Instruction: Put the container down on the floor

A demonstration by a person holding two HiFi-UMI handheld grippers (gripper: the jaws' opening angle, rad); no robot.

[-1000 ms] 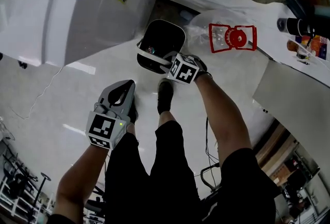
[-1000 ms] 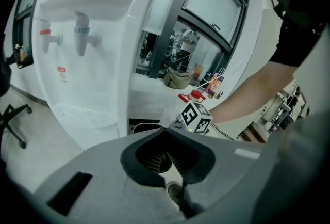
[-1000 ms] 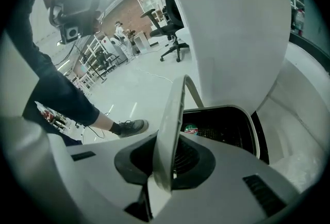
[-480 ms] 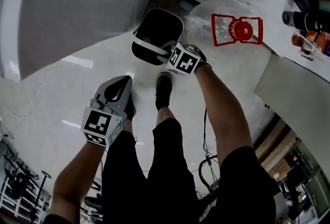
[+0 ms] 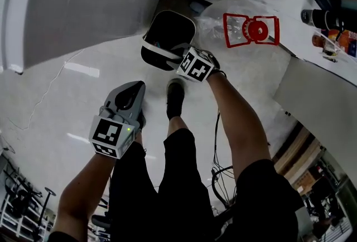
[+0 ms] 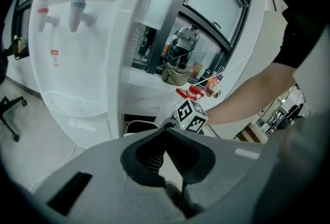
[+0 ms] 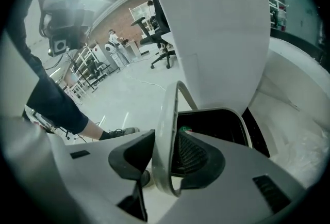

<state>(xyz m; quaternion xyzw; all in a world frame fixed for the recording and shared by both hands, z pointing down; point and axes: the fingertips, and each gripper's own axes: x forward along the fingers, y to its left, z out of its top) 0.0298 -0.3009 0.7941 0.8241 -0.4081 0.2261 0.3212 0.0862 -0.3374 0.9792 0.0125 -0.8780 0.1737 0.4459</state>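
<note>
Container [image 5: 169,34] contents too dark to tell, water dispenser [image 5: 72,6] cut off at top, far racks [image 7: 85,81] blurred

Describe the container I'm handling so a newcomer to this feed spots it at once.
Find the big white water dispenser; at its foot on the pale floor sits the container. Unlike the clear plastic bag beside it, it is a rounded-square bin, black inside with a white rim, its white handle between the right gripper's jaws, which have just been opening.
</note>
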